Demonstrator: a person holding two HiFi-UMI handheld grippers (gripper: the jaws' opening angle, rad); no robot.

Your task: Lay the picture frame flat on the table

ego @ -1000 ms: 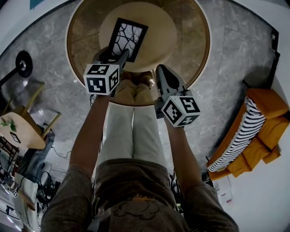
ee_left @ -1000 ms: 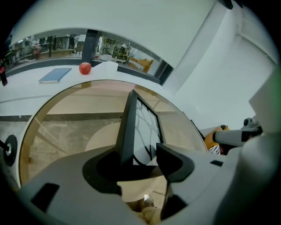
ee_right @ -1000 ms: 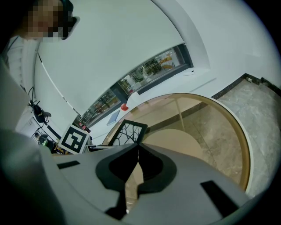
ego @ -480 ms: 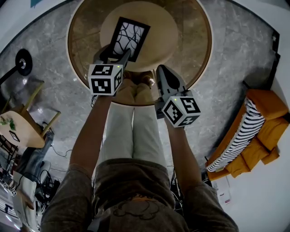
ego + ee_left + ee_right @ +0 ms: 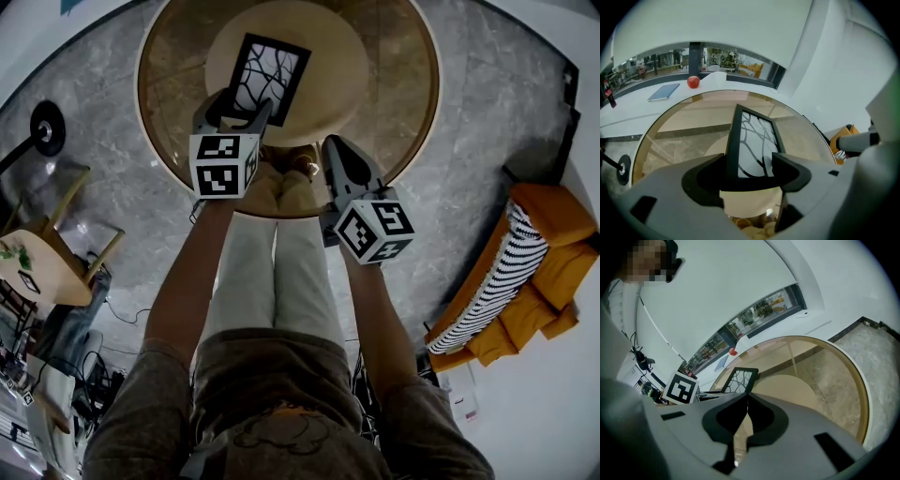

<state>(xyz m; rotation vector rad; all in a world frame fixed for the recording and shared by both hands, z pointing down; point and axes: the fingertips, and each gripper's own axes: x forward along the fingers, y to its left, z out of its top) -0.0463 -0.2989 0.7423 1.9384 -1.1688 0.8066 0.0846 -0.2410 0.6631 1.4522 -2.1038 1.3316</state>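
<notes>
A black picture frame (image 5: 269, 75) with a branch pattern lies flat on the round glass table (image 5: 412, 112), on its pale inner disc. My left gripper (image 5: 234, 114) is at the frame's near end, and its jaws are opening. In the left gripper view the frame's (image 5: 757, 140) near end sits between the spread jaws of the left gripper (image 5: 749, 164), and the pads do not press on it. My right gripper (image 5: 335, 148) hangs over the table's near edge, right of the frame, shut on nothing. From the right gripper (image 5: 745, 404) the frame (image 5: 738, 379) shows ahead to the left.
The person's knees and feet (image 5: 281, 183) show under the glass. A red apple (image 5: 693, 82) and a blue book (image 5: 663, 92) lie on a white counter beyond the table. An orange sofa (image 5: 553, 262) stands at the right; a lamp base (image 5: 47, 131) and a small wooden table (image 5: 47, 267) at the left.
The left gripper's jaws have spread wider and its marker cube has shifted slightly right and toward the frame. The frame stays flat in place. The right gripper has not moved.
</notes>
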